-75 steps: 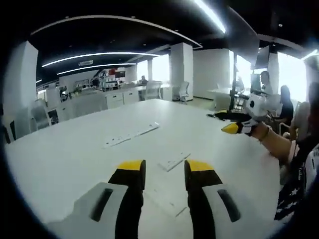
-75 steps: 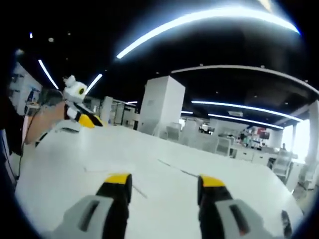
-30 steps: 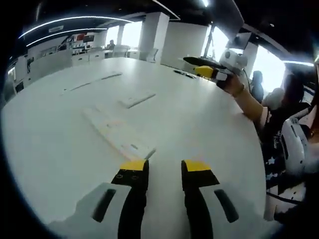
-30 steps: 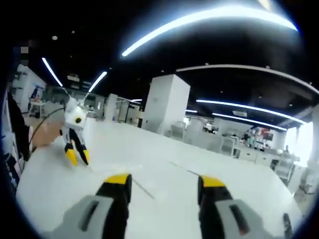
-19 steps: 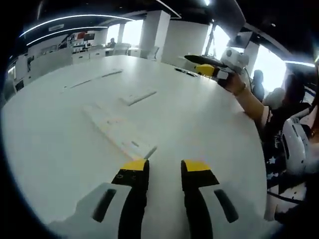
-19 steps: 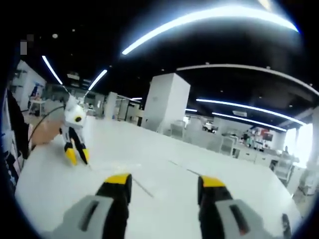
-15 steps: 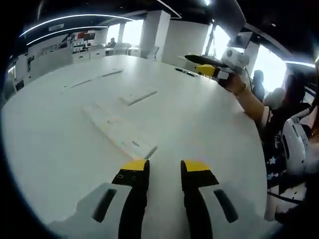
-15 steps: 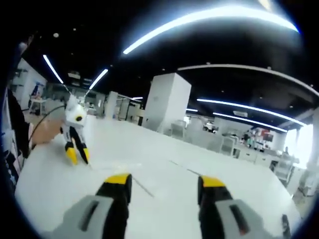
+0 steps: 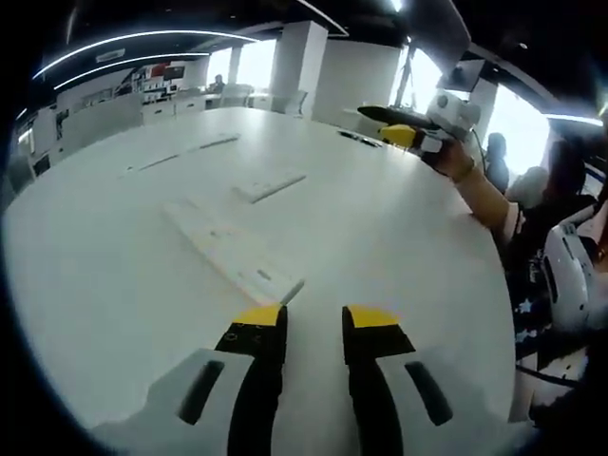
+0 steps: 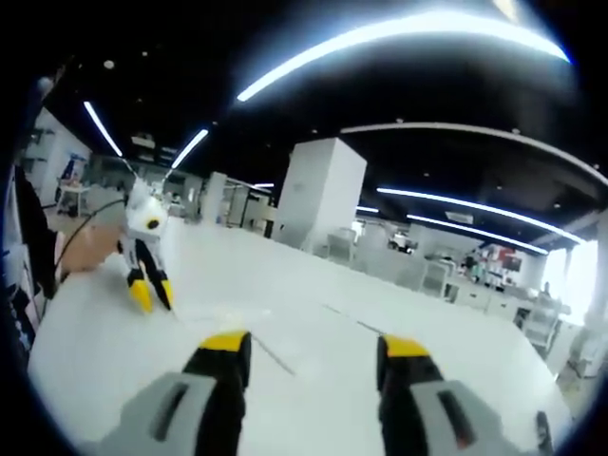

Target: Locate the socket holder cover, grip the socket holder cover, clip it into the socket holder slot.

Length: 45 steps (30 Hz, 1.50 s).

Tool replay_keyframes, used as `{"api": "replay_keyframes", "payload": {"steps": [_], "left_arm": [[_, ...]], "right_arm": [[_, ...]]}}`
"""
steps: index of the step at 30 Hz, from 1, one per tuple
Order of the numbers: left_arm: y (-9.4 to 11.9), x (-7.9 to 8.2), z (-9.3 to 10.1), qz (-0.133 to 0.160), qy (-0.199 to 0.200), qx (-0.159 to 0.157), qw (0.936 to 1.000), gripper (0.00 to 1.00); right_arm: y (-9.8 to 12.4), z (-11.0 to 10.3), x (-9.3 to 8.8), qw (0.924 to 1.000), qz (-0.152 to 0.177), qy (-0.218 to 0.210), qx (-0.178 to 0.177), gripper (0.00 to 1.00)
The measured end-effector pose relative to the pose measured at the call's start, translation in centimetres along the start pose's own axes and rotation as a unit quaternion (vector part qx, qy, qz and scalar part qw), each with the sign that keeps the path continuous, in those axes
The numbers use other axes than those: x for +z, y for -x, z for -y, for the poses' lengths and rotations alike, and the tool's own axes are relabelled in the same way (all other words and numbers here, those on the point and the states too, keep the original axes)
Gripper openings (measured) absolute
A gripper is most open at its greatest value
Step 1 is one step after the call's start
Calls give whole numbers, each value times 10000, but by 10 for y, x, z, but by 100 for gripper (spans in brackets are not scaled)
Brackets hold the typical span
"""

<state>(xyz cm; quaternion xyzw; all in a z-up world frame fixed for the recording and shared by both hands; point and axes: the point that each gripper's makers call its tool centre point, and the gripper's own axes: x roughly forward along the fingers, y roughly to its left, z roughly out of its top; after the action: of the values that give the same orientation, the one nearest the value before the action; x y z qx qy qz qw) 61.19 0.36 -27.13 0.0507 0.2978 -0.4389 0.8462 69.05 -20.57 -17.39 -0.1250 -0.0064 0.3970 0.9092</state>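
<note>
White table [image 9: 114,285], long socket holder [image 9: 228,252] just beyond the left gripper [image 9: 314,317], jaws narrowly parted and empty; cover [image 9: 271,187] farther off; right gripper [image 10: 312,347] wide, empty, aimed high; risk: gripping the wrong white strip, parts being alike.

Left gripper [image 9: 302,323]: two black jaws capped with yellow tips, seated in light-grey housings, each with a dark oblong slot. Right gripper [image 10: 309,353]: same black jaws, yellow tips, grey slotted housings. Seen from the opposite view: white rounded body, black frame, thin dark cable trailing behind. Dark patterned garment and wrist band [image 9: 465,171] worn.
</note>
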Motion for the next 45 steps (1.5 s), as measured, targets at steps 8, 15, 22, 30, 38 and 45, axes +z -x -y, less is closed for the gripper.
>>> {"api": "replay_keyframes", "payload": {"steps": [8, 15, 22, 30, 38, 45], "left_arm": [[0, 1, -3, 22, -11, 53, 10000, 24], [1, 1, -4, 37, -16, 78, 10000, 25], [1, 2, -9, 84, -23, 175, 9998, 25], [1, 4, -13, 141, -52, 251, 9996, 25], [-1, 6, -17, 202, -68, 346, 9992, 25], [-3, 7, -20, 246, -118, 425, 9987, 25]], "right_arm": [[-1, -2, -1, 10000, -39, 44, 26, 55], [-2, -4, -2, 9999, -65, 80, 39, 55], [-3, -6, -4, 9998, -120, 145, 53, 55], [-4, -9, -5, 9996, -170, 223, 73, 55], [-5, -11, -7, 9992, -235, 307, 94, 55], [-5, -11, -7, 9989, -270, 374, 96, 55]]}}
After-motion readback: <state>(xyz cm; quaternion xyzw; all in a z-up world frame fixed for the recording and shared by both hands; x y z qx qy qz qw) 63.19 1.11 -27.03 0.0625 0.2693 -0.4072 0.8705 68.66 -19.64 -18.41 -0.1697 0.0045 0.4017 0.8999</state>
